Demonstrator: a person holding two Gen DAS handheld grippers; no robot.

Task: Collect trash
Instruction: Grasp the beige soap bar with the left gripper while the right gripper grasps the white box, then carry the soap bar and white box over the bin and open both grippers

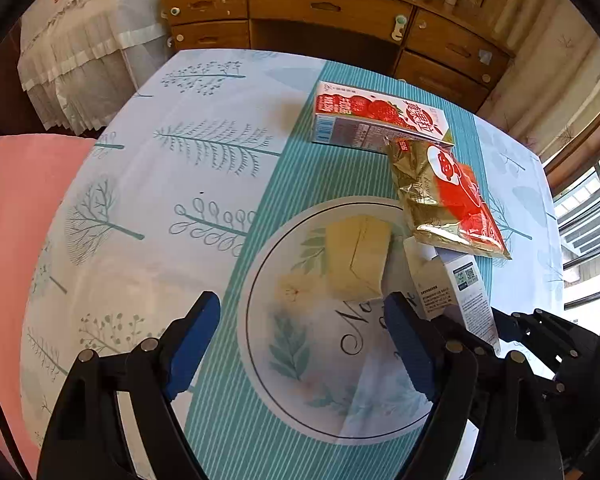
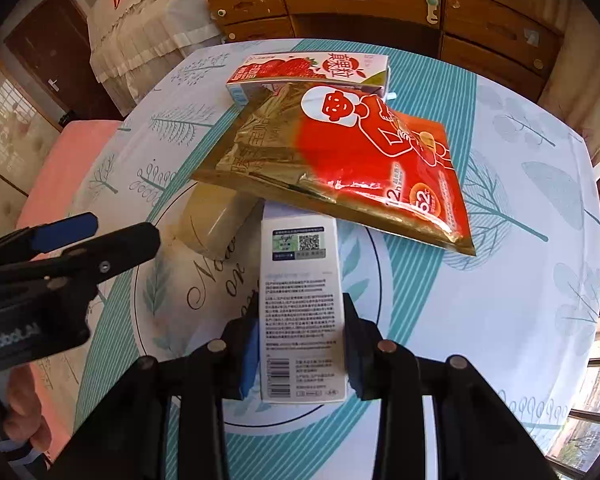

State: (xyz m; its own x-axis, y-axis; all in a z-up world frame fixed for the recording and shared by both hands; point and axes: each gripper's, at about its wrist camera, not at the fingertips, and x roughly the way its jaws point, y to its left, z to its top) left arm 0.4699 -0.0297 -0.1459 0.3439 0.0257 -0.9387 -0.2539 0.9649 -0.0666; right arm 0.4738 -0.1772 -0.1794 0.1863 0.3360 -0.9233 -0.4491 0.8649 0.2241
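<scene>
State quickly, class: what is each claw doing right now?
Left claw: open, holding nothing.
Right claw: closed on the white box.

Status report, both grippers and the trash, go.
Right gripper jaws shut on white box. Left gripper open, empty, over yellow packet. Red-gold pouch lies across the box's far end.

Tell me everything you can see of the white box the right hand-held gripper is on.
The white box is a slim cardboard carton with small print, a QR label and a barcode. It lies flat between the pads of the right hand-held gripper, which press its long sides. Its far end sits under the red-and-gold pouch, beside a beige packet.
</scene>
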